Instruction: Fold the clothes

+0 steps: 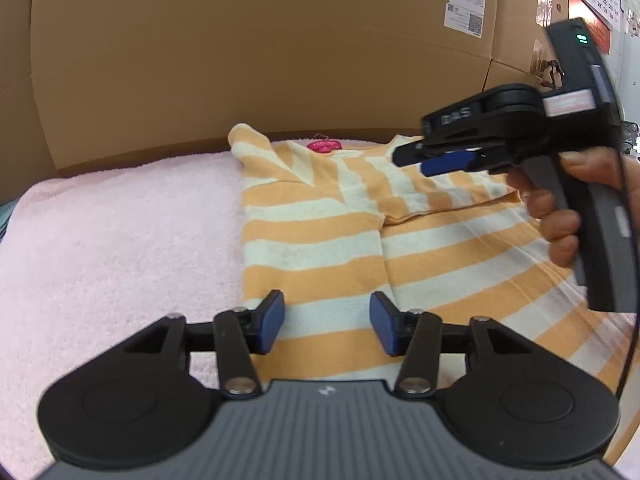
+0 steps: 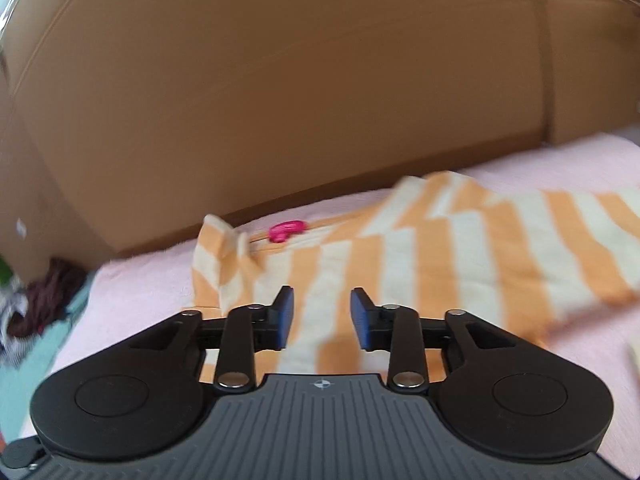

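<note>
Left gripper [image 1: 327, 322] up close, blue pads parted and nothing pinched, hovering above the striped shirt [image 1: 320, 240]. That orange-and-cream shirt lies partly folded on the pink towel [image 1: 120, 240], near the cardboard box [image 1: 240, 60] behind. Right gripper [image 2: 322, 318], in a person's hand [image 1: 560, 208], hangs released over the shirt too, jaws apart. Pink tag [image 2: 286, 230] shows at the shirt's collar.

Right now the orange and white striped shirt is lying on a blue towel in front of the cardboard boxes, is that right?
Not quite: the towel is pale pink, not blue, as the left wrist view shows. The orange and white striped shirt does lie on it in front of the cardboard boxes.
</note>
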